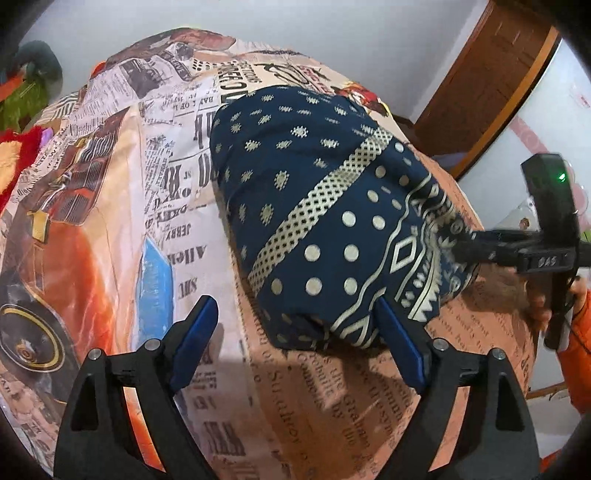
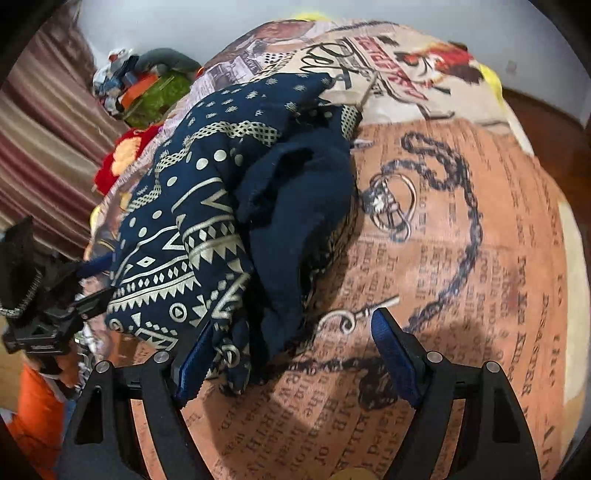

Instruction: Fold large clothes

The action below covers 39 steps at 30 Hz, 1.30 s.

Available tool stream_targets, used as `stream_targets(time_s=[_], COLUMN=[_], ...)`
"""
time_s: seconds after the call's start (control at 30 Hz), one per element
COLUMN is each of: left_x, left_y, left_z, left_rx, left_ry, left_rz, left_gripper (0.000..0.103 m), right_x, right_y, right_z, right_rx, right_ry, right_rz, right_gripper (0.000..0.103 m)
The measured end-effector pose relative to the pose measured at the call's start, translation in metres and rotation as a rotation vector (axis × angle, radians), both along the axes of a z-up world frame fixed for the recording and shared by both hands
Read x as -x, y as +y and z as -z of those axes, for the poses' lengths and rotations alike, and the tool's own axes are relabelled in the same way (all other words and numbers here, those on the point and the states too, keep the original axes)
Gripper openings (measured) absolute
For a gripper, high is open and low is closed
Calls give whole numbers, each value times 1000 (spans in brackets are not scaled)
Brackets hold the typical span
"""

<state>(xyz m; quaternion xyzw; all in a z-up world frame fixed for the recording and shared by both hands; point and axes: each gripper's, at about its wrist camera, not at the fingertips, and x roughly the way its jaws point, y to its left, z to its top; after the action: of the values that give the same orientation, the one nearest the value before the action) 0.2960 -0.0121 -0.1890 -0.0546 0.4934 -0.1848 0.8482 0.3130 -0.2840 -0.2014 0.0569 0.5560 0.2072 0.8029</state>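
Left claw (image 1: 295,325) released | right claw (image 2: 291,343) released | one navy garment (image 1: 325,206) | one bedsheet (image 1: 129,192)

Newspaper-print bedsheet (image 1: 110,206); pale wall (image 1: 332,33), brown wooden door (image 1: 491,77); striped curtain (image 2: 48,136)

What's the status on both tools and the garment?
Left tool open, right tool open, nothing gripped. Navy patterned garment folded in a bundle on the newsprint bedsheet. Nothing in the way.
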Motion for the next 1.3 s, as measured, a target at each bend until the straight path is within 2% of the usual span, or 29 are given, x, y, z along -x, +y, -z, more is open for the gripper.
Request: stream_targets(time_s=[0.1, 0.27, 0.4, 0.5, 0.67, 0.77, 0.87, 0.97, 1.07, 1.13, 1.3], left_x=[5, -1, -22, -43, -75, -89, -101, -111, -119, -125, -137], left_y=[7, 30, 43, 46, 46, 45, 44, 40, 38, 36, 33], left_z=[-10, -33, -50, -48, -25, -9, 6, 20, 32, 41, 66], left_rx=[-28, -6, 28, 74, 177, 245, 294, 337, 392, 435, 532], left_ry=[-10, -31, -56, -29, 75, 140, 194, 238, 271, 301, 375], left_rz=[25, -30, -80, -96, -99, -99, -88, -75, -70, -68, -70], left_gripper=[87, 87, 87, 87, 87, 87, 87, 87, 88, 92, 103], right_x=[6, 4, -12, -33, -71, -87, -98, -103, -109, -112, -120], right_y=[-1, 2, 15, 31, 51, 48, 36, 27, 20, 18, 23], right_z=[-20, -62, -84, -89, -59, -35, -13, 1, 18, 28, 37], right_rx=[24, -13, -24, -30, -19, -13, -53, -88, -165, -219, -258], right_ry=[-45, -131, -183, -169, -53, 26, 106, 145, 222, 262, 264], right_rz=[-31, -32, -11, 4, 7, 33, 47, 49, 51, 47, 11], right_gripper=[80, 81, 92, 95, 95, 95, 95, 103, 103, 103, 103])
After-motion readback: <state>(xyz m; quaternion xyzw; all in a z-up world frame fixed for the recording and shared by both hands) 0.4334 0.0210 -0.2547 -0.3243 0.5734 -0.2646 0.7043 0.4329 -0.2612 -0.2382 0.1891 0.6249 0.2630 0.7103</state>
